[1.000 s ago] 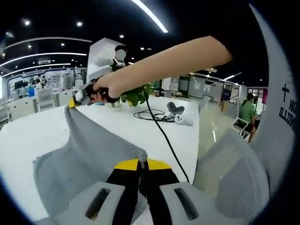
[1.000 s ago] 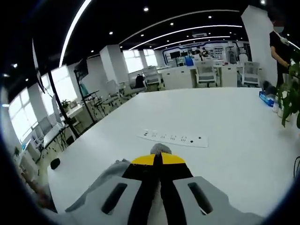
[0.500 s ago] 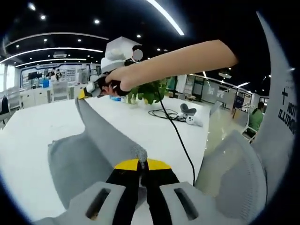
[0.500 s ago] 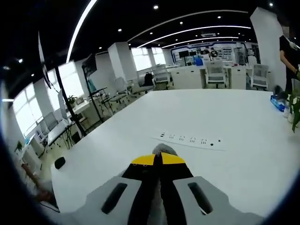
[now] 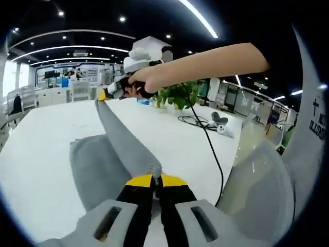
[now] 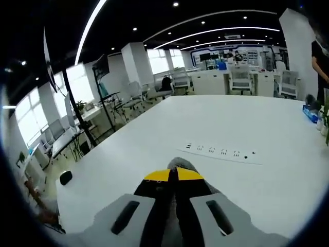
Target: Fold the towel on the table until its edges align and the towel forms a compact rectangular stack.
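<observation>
The grey towel (image 5: 110,154) is lifted off the white table (image 5: 41,154) by one edge, stretched taut between the two grippers, its lower part sagging onto the tabletop. My left gripper (image 5: 154,176) is shut on one corner of that edge. The right gripper (image 5: 105,94), held by a bare arm, appears in the left gripper view pinching the far corner. In the right gripper view, my right gripper (image 6: 175,173) is shut with a bit of grey towel (image 6: 181,164) sticking out past its tips.
A white power strip (image 6: 221,153) lies on the table ahead of the right gripper. A potted plant (image 5: 177,95), a black cable (image 5: 208,141) and a white device (image 5: 221,125) sit at the far side. A mesh chair (image 5: 257,190) stands by the table edge.
Both grippers have carried the held towel edge along over the table; the towel hangs more stretched and narrower, and the power strip sits farther right in the right gripper view.
</observation>
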The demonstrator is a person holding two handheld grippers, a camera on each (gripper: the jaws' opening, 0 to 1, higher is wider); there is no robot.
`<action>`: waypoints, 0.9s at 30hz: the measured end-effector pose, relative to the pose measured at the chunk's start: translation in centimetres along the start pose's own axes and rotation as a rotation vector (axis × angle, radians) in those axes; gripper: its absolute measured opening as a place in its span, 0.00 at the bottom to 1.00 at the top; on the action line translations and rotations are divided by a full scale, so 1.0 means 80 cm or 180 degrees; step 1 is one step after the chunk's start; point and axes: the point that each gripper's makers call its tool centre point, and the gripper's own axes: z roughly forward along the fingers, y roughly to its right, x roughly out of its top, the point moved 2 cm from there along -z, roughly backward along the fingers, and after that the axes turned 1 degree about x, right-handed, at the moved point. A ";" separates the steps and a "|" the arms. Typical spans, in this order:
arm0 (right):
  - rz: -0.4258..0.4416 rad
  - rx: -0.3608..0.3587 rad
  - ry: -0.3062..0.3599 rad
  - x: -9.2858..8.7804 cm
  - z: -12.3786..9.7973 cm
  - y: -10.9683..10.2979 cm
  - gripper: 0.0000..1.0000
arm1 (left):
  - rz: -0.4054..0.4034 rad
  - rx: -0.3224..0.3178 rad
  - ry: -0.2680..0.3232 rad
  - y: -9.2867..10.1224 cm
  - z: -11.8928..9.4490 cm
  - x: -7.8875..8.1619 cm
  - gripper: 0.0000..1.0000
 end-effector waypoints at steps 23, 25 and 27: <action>0.0040 0.0090 -0.0265 -0.051 0.056 -0.030 0.00 | -0.0382 -0.0015 -0.0310 -0.037 -0.009 -0.062 0.04; 0.0051 0.0095 -0.0291 -0.060 0.069 -0.028 0.00 | -0.0413 -0.0021 -0.0321 -0.039 -0.009 -0.066 0.04; 0.0055 0.0098 -0.0317 -0.064 0.072 -0.028 0.00 | -0.0442 -0.0027 -0.0343 -0.041 -0.009 -0.071 0.04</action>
